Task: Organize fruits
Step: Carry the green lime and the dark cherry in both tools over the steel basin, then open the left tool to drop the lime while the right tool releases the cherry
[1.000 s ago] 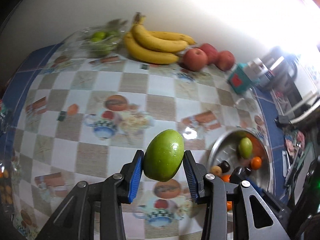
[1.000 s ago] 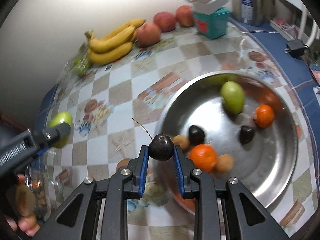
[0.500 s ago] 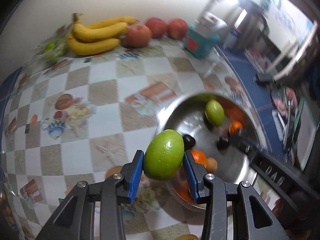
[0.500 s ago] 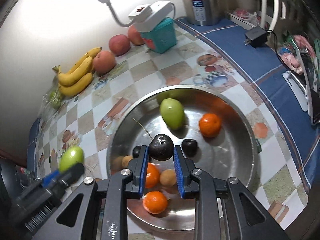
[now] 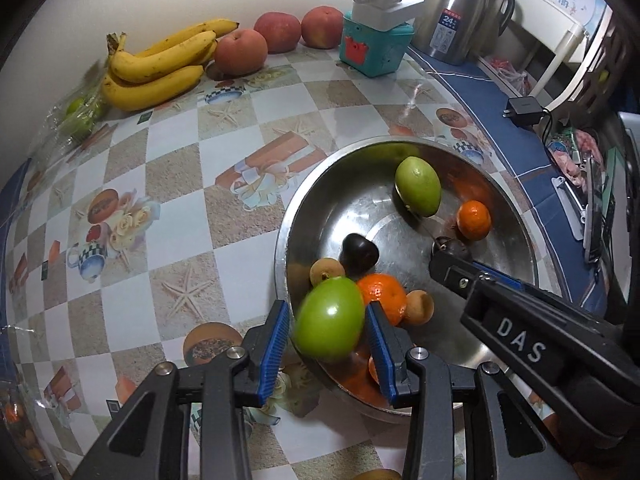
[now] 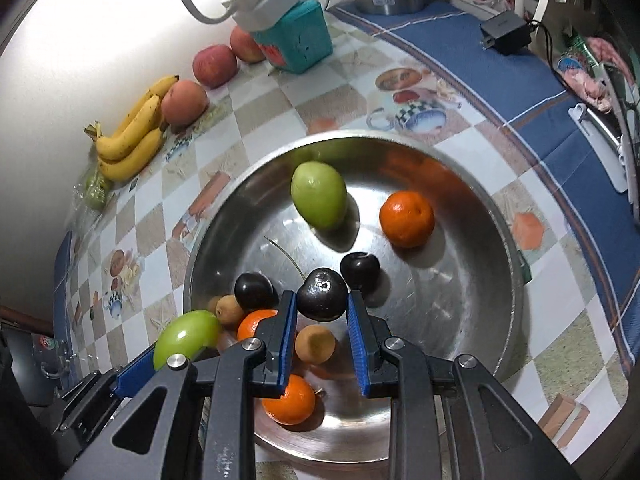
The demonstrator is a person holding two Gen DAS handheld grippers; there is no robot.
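Note:
My left gripper point(image 5: 326, 326) is shut on a green fruit point(image 5: 329, 318), held just above the near left rim of the steel bowl point(image 5: 320, 184). My right gripper point(image 6: 322, 314) is shut on a dark cherry point(image 6: 322, 294) with a long stem, hanging over the bowl's point(image 6: 472, 312) middle. Inside the bowl lie another green fruit point(image 6: 319, 194), an orange point(image 6: 407, 219), two dark cherries point(image 6: 253, 290), small brown fruits point(image 6: 315, 343) and more oranges point(image 6: 289, 400). The right gripper point(image 5: 450, 258) enters the left wrist view from the right, and the held green fruit point(image 6: 186, 336) shows at lower left in the right wrist view.
Bananas point(image 5: 156, 60) and three red apples point(image 5: 241, 51) line the back wall, beside a bag of green fruit point(image 5: 80, 114). A teal box with a white lamp base point(image 5: 376, 42), a steel flask point(image 5: 456, 12) and a black charger point(image 5: 524, 106) stand at the back right.
Both grippers have swung over to the bowl with their fruits. The left one now hangs at the bowl's rim and the right one deeper over its middle. Neither grip has changed.

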